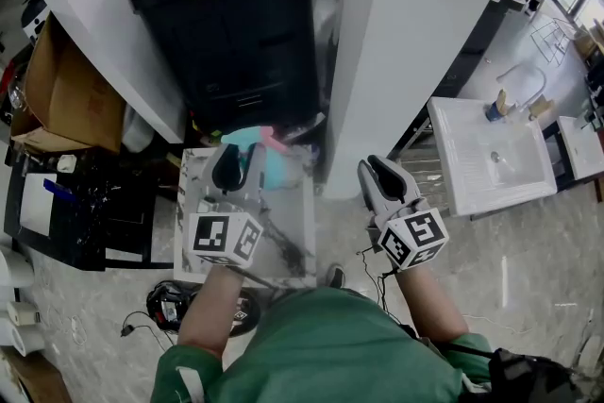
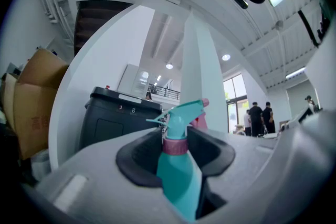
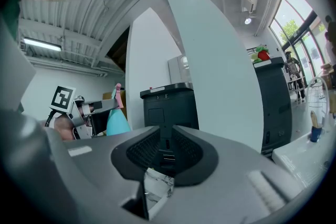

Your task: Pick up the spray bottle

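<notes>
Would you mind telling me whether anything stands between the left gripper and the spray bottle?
Nothing visible does. The spray bottle already sits between the jaws of the left gripper, which are closed on its teal body just below the pink collar. Its trigger head pokes out past them.

spray bottle (image 2: 177,183): base hidden by left gripper (image 2: 176,148) | distant people (image 2: 261,119): too small to detail

Right claw (image 3: 166,132) jaws together, empty; left claw (image 3: 112,104) grips spray bottle (image 3: 116,123) at left.
</notes>
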A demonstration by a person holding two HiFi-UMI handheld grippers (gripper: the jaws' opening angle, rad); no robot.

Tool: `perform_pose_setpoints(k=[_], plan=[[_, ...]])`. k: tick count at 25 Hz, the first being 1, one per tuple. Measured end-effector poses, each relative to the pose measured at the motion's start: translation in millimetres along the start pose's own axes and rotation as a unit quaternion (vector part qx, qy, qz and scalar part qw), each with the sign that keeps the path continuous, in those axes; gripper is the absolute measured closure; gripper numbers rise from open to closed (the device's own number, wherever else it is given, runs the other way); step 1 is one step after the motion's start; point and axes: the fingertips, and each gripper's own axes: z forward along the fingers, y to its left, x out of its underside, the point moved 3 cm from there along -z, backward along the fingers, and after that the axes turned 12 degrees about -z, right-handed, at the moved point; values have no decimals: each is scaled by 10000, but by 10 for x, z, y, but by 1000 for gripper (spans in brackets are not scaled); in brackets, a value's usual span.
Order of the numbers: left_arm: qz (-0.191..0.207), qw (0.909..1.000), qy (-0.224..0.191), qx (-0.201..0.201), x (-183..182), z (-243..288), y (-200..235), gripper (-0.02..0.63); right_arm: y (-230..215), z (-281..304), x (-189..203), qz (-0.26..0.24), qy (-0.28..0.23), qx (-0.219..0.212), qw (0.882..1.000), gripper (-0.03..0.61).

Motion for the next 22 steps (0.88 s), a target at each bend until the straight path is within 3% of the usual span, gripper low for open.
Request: perform_pose_setpoints(k=[22], plan=[[-54,10000,10,-25,-21,-52,76,468,67,-6,-6,30,-11,54,10000,511]])
